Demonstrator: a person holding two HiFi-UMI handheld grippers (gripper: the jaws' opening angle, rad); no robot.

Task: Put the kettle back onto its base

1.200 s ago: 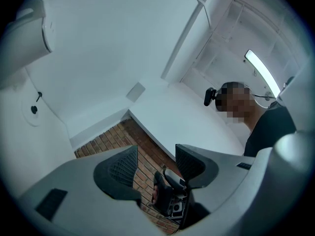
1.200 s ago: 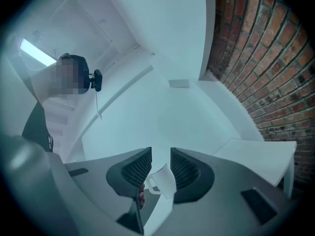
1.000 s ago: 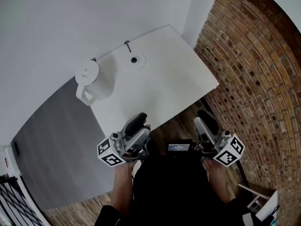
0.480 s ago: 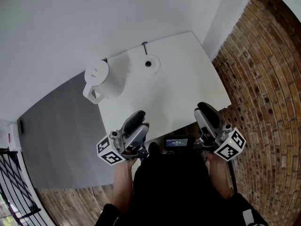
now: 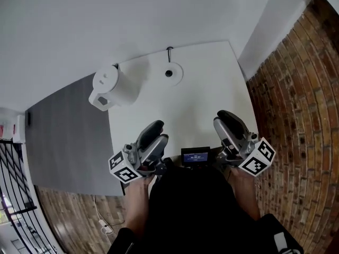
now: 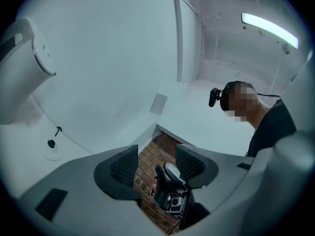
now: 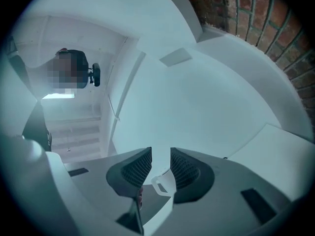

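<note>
The white kettle (image 5: pixel 114 86) stands upright at the far left of the white table (image 5: pixel 204 105), its handle toward the table's left edge. Its round white base (image 5: pixel 170 73), with a dark centre, lies to the right of it near the back wall, apart from the kettle. My left gripper (image 5: pixel 155 128) hovers open over the table's near edge, and nothing sits between its pads. My right gripper (image 5: pixel 225 118) is level with it at the right, jaws slightly apart and empty. The left gripper view has the kettle (image 6: pixel 19 73) at upper left and the base (image 6: pixel 51 144) below it.
A brick wall (image 5: pixel 296 115) runs along the table's right side. A grey surface (image 5: pixel 69 142) lies left of the table, with a black railing (image 5: pixel 16 194) beyond. A small black screen (image 5: pixel 195 156) sits between my hands.
Both grippers have moved forward from beside the table's near corner to over its near edge. The table now lies squarer in front of me, with the kettle closer.
</note>
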